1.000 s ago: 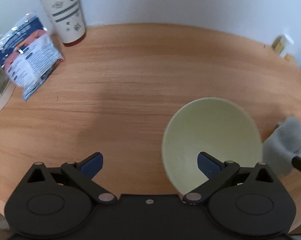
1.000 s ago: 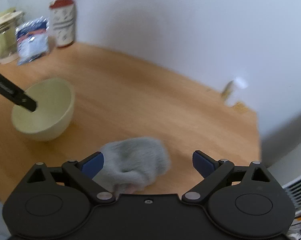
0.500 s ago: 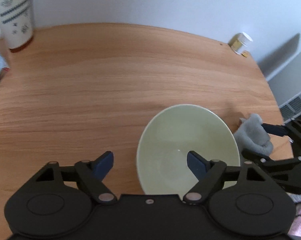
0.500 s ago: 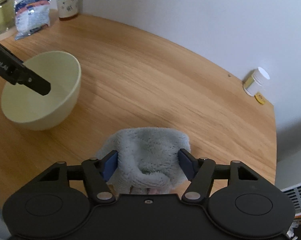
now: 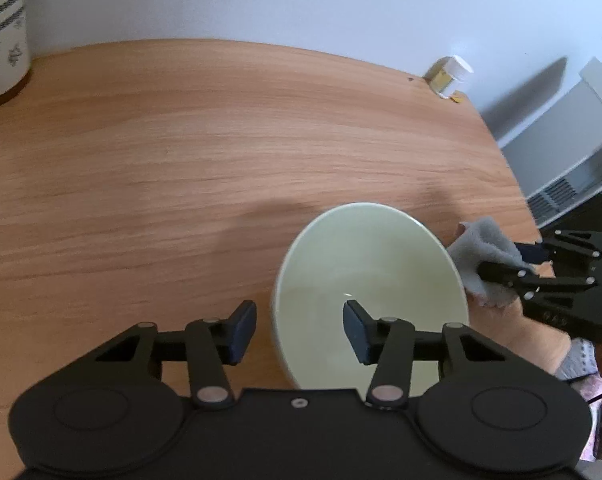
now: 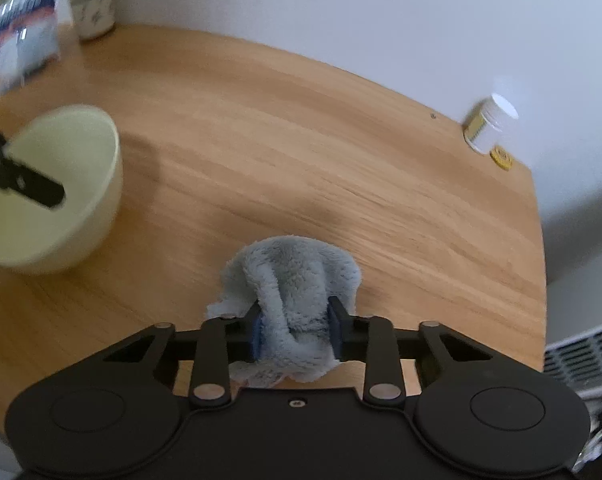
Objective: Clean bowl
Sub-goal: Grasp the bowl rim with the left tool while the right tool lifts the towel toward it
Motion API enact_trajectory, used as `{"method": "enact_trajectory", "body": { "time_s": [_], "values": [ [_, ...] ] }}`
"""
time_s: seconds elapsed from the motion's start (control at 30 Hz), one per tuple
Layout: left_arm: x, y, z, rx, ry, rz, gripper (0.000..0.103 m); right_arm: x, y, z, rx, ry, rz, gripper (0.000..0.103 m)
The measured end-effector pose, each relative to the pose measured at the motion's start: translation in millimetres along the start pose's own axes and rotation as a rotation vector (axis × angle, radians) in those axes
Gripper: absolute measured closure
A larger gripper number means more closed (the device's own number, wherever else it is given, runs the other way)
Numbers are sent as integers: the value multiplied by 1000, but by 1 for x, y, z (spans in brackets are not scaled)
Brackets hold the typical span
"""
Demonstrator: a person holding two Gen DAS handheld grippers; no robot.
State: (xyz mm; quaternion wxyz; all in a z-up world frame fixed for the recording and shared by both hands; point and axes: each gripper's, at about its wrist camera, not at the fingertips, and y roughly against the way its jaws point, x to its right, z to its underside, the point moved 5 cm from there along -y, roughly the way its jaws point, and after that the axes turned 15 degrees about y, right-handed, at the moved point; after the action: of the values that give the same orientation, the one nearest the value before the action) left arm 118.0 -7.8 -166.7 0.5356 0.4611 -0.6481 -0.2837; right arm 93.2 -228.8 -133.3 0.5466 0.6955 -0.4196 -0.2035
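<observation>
Fingers of the right gripper (image 6: 295, 330) are pinching the grey cloth (image 6: 297, 276) just beside the pale bowl (image 5: 371, 280) on the table (image 5: 181, 140), while the left gripper (image 5: 299, 330) is straddling its rim with fingers apart, so any wiping push is risking sliding or tipping the unheld bowl.

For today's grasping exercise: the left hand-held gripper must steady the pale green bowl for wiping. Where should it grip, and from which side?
Grip the pale green bowl by its near rim, coming from the left hand-held gripper side. The thin, upright wall fits between the open fingers, one inside, one outside. That leaves the far side free for the grey cloth.
</observation>
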Motion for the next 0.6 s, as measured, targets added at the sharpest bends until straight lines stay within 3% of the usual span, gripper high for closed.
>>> {"method": "enact_trajectory", "body": {
  "time_s": [0.1, 0.2, 0.43, 0.6],
  "values": [
    [0, -1, 1, -11, -31, -20, 86, 2, 19, -8, 44, -38, -13, 70],
    [-3, -2, 0, -8, -37, -34, 92, 2, 44, -22, 109, -82, -40, 70],
    [-3, 1, 6, -4, -73, -36, 92, -26, 86, -56, 242, -86, -214, 70],
    [2, 2, 16, -19, -94, -35, 92, -46, 69, -76, 216, 4, -289, 70]
  ]
}}
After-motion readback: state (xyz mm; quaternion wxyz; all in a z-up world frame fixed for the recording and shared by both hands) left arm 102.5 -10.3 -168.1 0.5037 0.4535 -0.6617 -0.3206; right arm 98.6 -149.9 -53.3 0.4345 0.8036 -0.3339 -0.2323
